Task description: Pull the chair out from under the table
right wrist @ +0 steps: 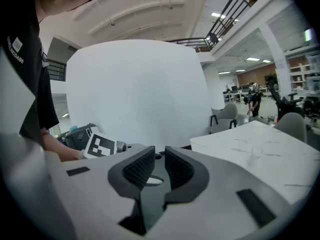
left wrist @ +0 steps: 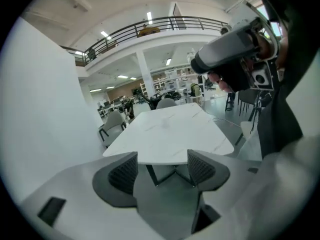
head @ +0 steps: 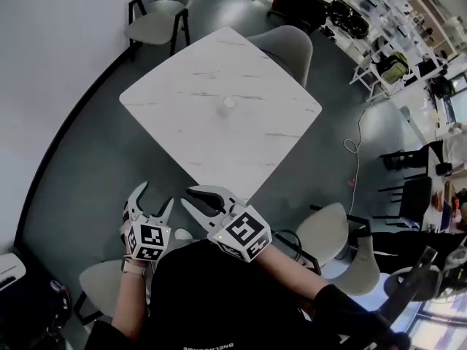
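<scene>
A square white marble table (head: 219, 100) stands in front of me. One grey chair (head: 290, 46) is tucked under its far side; in the left gripper view that chair (left wrist: 166, 103) peeks over the table (left wrist: 170, 129). My left gripper (head: 155, 194) hovers open near the table's closest corner with nothing between its pads (left wrist: 125, 171). Beside it, my right gripper (head: 185, 197) has its jaws only a narrow gap apart and empty, pointing left toward the white wall. Neither gripper touches a chair or the table.
Another grey chair (head: 157, 20) stands apart at the far left by the curved white wall (head: 51, 64). Two more chairs sit near me, right (head: 328, 232) and left (head: 102, 283). A small white object (head: 230, 102) lies on the table. A cable (head: 354, 148) trails across the floor.
</scene>
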Motion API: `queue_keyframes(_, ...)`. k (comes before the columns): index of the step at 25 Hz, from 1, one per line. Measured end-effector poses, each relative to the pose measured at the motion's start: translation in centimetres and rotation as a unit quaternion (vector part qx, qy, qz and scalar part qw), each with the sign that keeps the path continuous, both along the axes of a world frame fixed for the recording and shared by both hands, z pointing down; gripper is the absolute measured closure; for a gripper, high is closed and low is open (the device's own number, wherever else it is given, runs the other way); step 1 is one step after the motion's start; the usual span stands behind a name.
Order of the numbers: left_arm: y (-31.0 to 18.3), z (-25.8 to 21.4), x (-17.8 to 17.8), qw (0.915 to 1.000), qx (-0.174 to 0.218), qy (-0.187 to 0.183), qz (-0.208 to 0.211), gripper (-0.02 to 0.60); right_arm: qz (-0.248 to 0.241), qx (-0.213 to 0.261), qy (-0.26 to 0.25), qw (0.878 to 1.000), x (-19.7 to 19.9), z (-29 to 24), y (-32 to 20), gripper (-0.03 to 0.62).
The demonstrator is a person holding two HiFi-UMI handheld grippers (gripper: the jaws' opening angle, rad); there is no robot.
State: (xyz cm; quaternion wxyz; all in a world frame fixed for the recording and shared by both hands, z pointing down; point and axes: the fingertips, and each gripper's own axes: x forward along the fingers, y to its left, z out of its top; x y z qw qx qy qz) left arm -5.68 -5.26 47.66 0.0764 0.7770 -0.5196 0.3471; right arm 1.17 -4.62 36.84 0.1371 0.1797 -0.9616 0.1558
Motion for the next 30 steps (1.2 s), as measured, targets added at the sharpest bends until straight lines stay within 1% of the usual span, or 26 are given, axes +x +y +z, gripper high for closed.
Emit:
queue_keyframes(2,-1.2,-1.9,1.9,0.9997,0.014,0.005,0.02,0.265,0.025,0.007,-0.009,1.0,1.7,-0.8,-1.2,0.533)
queue_keyframes(4,-2.3,-3.8,3.7,0.9989,0.027,0.019,0.034,0.267,0.048,0.011,-0.018,0.999,3.4,-1.5,-2.2,0.533)
queue_keyframes(7,-3.7,-6.3,6.5,0.9958,0.048,0.055,0.056,0.267,0.075,0.013,-0.024,0.997,5.6,-2.1,-3.5,0.533)
queue_keyframes(10,-5.2,-9.3,9.4,0.9903,0.075,0.091,0.073,0.269,0.095,0.015,-0.028,0.995,7.8,-2.4,-4.5,0.533)
queue_keyframes(14,-6.7,-14.2,11.7,0.978,0.122,0.149,0.081,0.34,0.122,0.022,-0.043,0.991,9.8,-3.6,-5.8,0.534)
queue_keyframes(17,-6.9,-16.8,12.8,0.9685,0.145,0.182,0.09,0.382,0.137,0.03,-0.061,0.988,10.8,-4.8,-6.2,0.533)
queue_keyframes(21,-7.9,-18.5,14.9,0.9584,0.163,0.204,0.115,0.501,0.157,0.047,-0.072,0.984,12.7,-6.1,-7.7,0.534)
queue_keyframes(24,-8.9,-19.0,16.0,0.95,0.173,0.233,0.116,0.56,0.168,0.056,-0.076,0.981,14.0,-6.6,-8.9,0.534)
queue_keyframes(25,-9.0,-19.1,16.2,0.947,0.174,0.243,0.117,0.575,0.171,0.058,-0.076,0.981,14.3,-6.8,-9.1,0.534)
queue_keyframes(26,-9.0,-19.3,16.5,0.9447,0.174,0.25,0.121,0.575,0.174,0.06,-0.077,0.98,14.6,-6.9,-9.1,0.534)
queue_keyframes(30,-9.1,-19.5,17.2,0.9384,0.18,0.257,0.144,0.576,0.182,0.067,-0.078,0.978,15.4,-7.1,-9.6,0.534)
